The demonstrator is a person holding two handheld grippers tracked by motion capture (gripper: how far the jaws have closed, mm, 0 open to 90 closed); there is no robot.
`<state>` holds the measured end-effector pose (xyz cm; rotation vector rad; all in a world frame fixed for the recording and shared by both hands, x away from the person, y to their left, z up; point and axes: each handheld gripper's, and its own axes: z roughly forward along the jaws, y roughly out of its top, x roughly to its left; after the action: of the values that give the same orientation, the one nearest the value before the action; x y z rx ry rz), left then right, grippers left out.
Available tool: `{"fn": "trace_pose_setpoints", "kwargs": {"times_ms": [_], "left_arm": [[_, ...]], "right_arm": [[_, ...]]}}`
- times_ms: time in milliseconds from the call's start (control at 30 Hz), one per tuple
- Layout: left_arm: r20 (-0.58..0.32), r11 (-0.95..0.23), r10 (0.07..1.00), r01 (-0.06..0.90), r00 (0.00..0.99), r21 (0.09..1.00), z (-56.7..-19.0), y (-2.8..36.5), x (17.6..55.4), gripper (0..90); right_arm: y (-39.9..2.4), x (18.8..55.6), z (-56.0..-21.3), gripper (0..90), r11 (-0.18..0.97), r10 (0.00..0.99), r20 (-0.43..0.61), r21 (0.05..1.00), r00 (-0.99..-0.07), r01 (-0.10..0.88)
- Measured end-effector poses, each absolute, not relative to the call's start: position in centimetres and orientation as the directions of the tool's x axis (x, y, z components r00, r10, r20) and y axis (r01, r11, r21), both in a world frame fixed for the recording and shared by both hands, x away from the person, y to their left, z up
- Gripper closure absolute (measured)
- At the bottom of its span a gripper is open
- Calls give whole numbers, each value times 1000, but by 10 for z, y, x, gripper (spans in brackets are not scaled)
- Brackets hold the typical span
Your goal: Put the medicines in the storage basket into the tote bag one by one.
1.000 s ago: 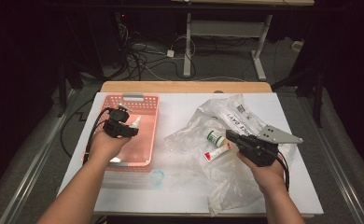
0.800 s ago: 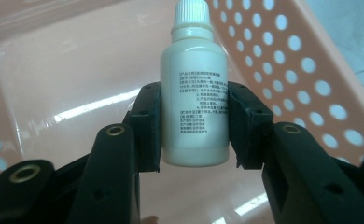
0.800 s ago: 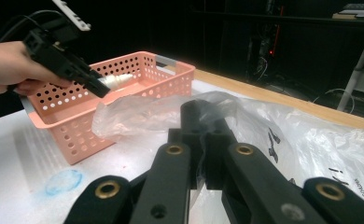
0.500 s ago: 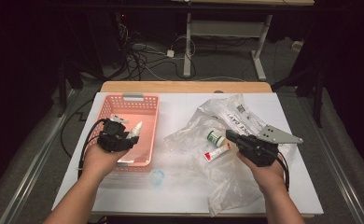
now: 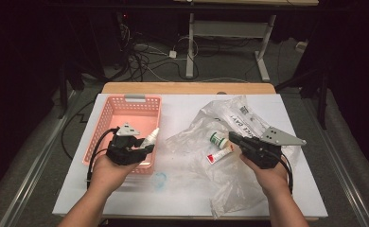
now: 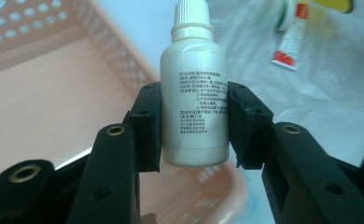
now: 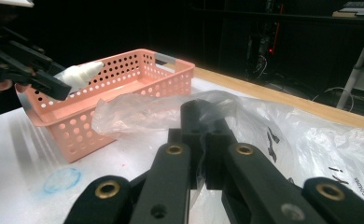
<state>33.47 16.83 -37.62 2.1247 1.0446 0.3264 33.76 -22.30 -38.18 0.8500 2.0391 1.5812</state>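
A white dropper bottle (image 6: pixel 194 98) with small printed text is clamped upright between my left gripper's (image 6: pixel 194 126) pads. In the high view the left gripper (image 5: pixel 144 147) holds this bottle (image 5: pixel 153 137) over the near right part of the pink basket (image 5: pixel 126 99). My right gripper (image 5: pixel 233 138) is shut on a fold of the clear plastic bag (image 5: pixel 230 118), which lies crumpled right of the basket. The right gripper view has its jaws (image 7: pixel 203 140) pinching the bag's film (image 7: pixel 287 135). Farther off there, the left gripper (image 7: pixel 40 77) carries the bottle (image 7: pixel 80 72).
A red-and-white tube (image 5: pixel 219 154) and a small green-capped bottle (image 5: pixel 218 139) lie in the bag by the right gripper. A blue mark (image 5: pixel 160 179) is on the white tabletop in front of the basket. Cables and table legs stand beyond the table's far edge.
My left gripper has carried the bottle from the basket's far left toward its near right side. The right gripper has stayed put on the bag.
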Motion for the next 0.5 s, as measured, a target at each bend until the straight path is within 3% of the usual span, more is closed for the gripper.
{"fn": "trace_pose_setpoints", "kwargs": {"times_ms": [500], "left_arm": [[-93, -506, 624, 491, 776, 709, -388, 98, 315, 583]], "right_arm": [[-224, 337, -381, 900, 165, 689, 35, 965, -724, 203]]}}
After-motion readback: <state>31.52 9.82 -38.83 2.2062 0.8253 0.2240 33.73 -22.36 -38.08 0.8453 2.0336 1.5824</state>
